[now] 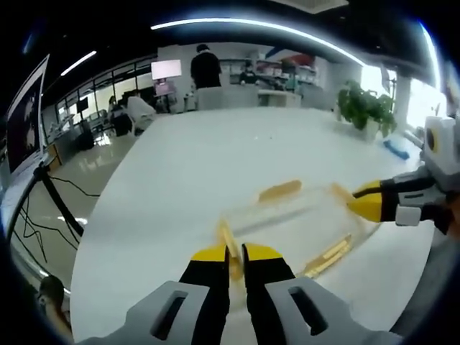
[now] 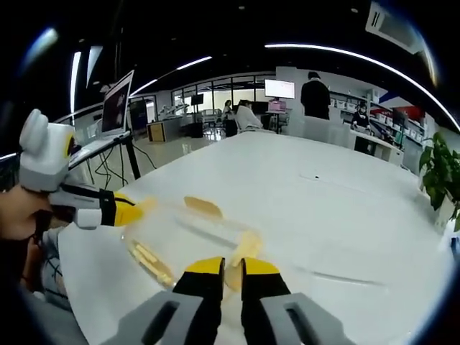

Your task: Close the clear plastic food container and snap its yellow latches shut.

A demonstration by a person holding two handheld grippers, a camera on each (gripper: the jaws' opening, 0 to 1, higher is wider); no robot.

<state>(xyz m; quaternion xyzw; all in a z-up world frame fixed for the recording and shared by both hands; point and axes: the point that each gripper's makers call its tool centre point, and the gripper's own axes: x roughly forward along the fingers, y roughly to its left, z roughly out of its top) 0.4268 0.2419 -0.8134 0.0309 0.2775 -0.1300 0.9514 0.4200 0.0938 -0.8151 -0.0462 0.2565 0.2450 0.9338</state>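
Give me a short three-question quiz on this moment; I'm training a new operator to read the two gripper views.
1. True or false: the clear container sits on a white table.
2. Which part of the container is the left gripper pinching? A) a yellow latch at one end B) the middle of the lid C) nothing
3. Fill in: the right gripper is shut on a ____ latch at the opposite end.

Key:
1. True.
2. A: its jaws are closed on the yellow latch.
3. Yellow. The two grippers hold opposite ends, and each one appears from the side in the other's view.
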